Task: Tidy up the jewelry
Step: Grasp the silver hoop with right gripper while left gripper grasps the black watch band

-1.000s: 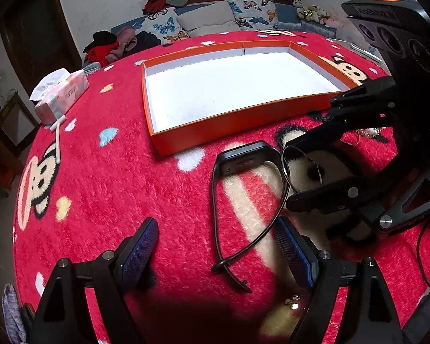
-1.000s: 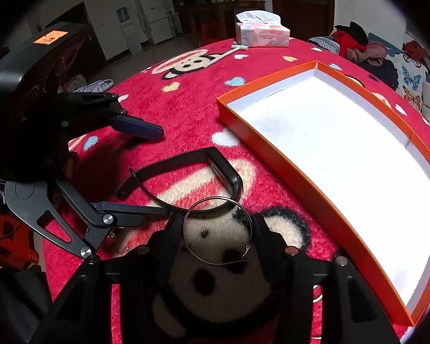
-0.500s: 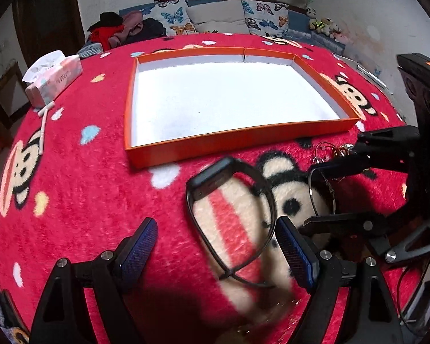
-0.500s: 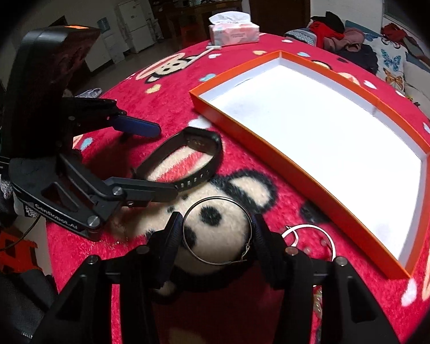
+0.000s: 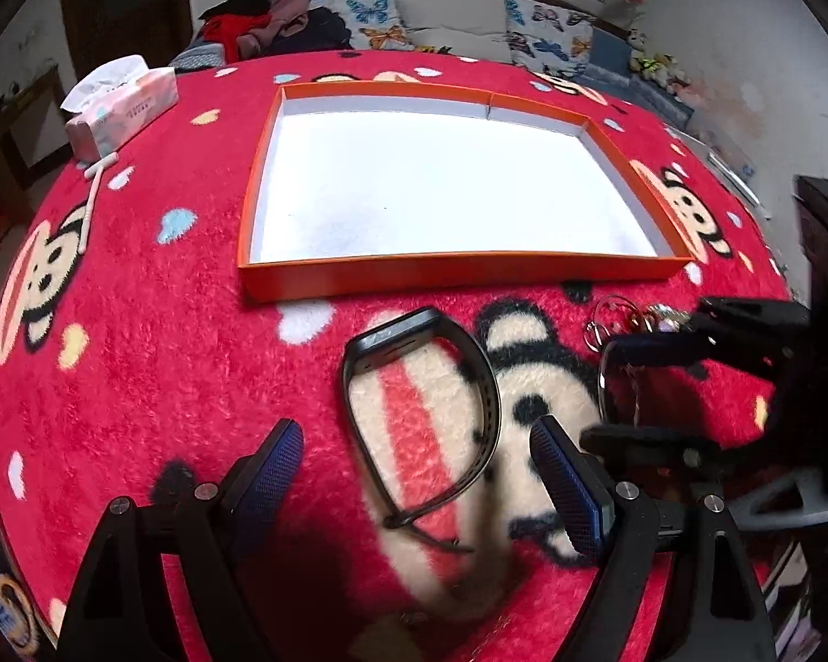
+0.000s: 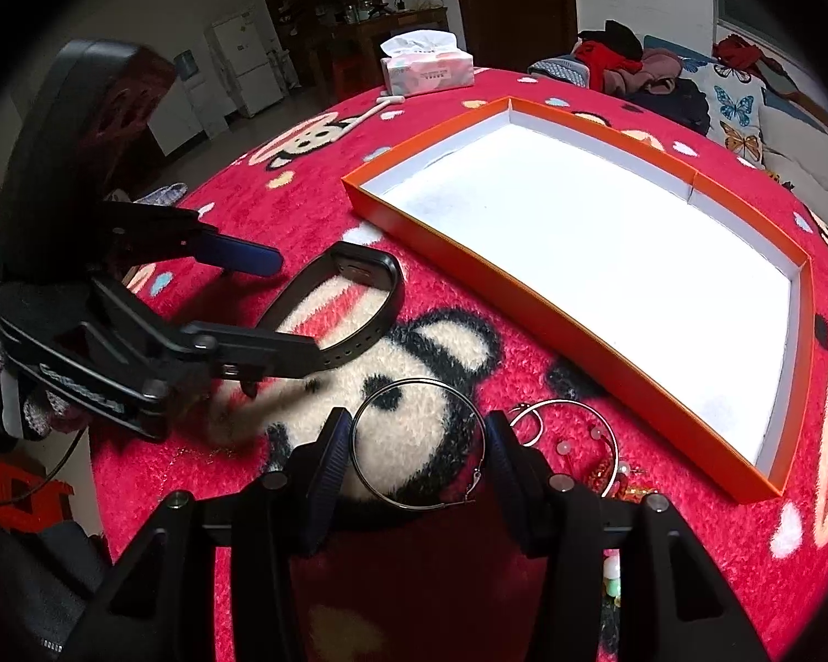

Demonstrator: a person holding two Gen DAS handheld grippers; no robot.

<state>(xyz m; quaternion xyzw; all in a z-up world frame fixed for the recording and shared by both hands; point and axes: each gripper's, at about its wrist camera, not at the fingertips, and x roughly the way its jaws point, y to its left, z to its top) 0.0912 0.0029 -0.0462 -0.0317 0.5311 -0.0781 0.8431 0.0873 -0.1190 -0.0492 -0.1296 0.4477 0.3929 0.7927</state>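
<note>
An orange tray with a bare white floor lies on the red monkey-print cloth; it also shows in the right wrist view. A black wristband lies in front of it, between the open jaws of my left gripper; the wristband also shows in the right wrist view. My right gripper is shut on a thin silver hoop, held just above the cloth. In the left wrist view the right gripper is at the right with the hoop.
More silver hoops and beads lie in a small pile by the tray's near corner; the pile also shows in the left wrist view. A tissue pack stands at the far left. A cushioned sofa is behind the table.
The wristband has slid right and toward the tray's front between the left jaws. The right gripper keeps the hoop and has drawn back to the right.
</note>
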